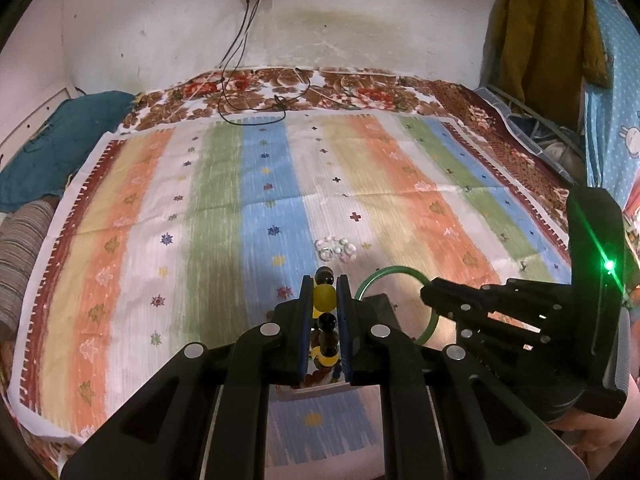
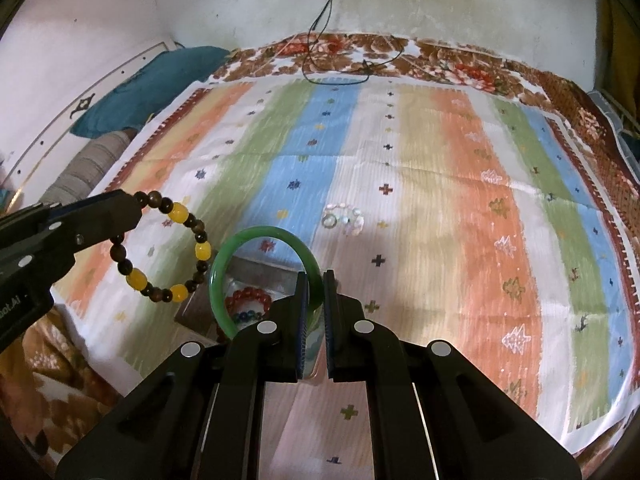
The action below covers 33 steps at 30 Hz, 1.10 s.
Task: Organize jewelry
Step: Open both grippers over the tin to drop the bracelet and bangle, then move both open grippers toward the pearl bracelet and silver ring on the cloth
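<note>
A bead bracelet [image 2: 168,252] of dark brown and yellow beads hangs in the air as an open loop, pinched at its top. A smooth green bangle [image 2: 256,240] stands upright on edge, also held off the bed. A small cluster of pale, clear rings and beads [image 2: 345,219] lies on the striped cloth [image 2: 440,200], and red and multicoloured bead bracelets [image 2: 248,304] sit in a box [image 2: 272,276] below the bangle.

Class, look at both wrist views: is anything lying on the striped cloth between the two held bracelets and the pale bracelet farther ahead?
Nothing visible. The left gripper holds the beaded bracelet, the right gripper the green bangle. Only bare striped cloth separates them from the pale bracelet.
</note>
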{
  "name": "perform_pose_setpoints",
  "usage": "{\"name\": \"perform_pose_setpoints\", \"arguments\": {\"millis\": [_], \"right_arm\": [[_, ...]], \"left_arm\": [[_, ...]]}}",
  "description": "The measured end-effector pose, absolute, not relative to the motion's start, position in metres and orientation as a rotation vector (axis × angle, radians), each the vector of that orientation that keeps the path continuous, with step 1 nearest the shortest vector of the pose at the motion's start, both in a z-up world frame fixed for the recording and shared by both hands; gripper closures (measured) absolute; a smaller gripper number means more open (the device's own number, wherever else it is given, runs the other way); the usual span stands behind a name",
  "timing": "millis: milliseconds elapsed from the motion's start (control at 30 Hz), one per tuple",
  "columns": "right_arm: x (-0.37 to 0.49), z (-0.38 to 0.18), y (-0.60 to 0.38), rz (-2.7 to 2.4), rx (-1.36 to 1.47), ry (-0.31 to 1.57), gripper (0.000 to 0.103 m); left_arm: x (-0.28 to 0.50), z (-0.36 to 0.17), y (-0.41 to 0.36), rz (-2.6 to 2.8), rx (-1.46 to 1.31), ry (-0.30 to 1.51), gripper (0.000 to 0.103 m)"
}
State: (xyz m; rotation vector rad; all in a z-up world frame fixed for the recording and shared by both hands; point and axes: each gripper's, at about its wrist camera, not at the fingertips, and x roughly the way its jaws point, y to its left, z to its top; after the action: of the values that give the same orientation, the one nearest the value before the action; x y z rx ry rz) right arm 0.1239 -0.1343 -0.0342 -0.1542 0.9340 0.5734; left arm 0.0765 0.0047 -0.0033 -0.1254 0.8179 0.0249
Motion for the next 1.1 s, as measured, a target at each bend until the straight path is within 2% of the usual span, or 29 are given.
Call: {"name": "perform_pose_setpoints", "arguments": {"millis": [133,167,200,233,367,467,600,700,1100], "right_arm": [[0.119,-0.042,-0.127,0.651,-0.178,0.992,0.091],[0.119,-0.042,-0.128,0.642,-0.18,0.99,0.088],[0.12,-0.04,-0.13,0.615,-0.175,0.977,0.071],[0.121,-0.038,-0.132,0.597,-0.167,0.961,0.054],[0.134,-0.035,-0.143,0.574,-0.14,0.962,0.053],[0.148,-0.037,-0.146,0.576,-0.164,0.976,0.046],[0.162,-0.042,-0.143,0.599,-0.212,0.983,0.04],[0.171,-0.05,-0.137,0.604,-0.233,1.009,0.038],[0.194,-0.073,-0.124,0.667,-0.404,1.005,0.038]], "left_arm": [[0.074,-0.007,0.004,0.023,-0.126,0.837,0.092],[0.077,-0.011,0.005,0.026,-0.124,0.87,0.084],[0.076,-0.012,0.008,0.033,-0.133,0.886,0.069],[0.077,-0.013,0.013,0.048,-0.149,0.895,0.066],[0.078,-0.01,0.03,0.078,-0.162,0.876,0.064],[0.081,-0.013,0.038,0.057,-0.172,0.885,0.052],[0.089,-0.019,0.034,0.026,-0.099,0.896,0.043],[0.099,-0.025,0.036,0.015,-0.072,0.912,0.04],[0.139,-0.053,0.037,0.008,-0.037,0.976,0.04]]}}
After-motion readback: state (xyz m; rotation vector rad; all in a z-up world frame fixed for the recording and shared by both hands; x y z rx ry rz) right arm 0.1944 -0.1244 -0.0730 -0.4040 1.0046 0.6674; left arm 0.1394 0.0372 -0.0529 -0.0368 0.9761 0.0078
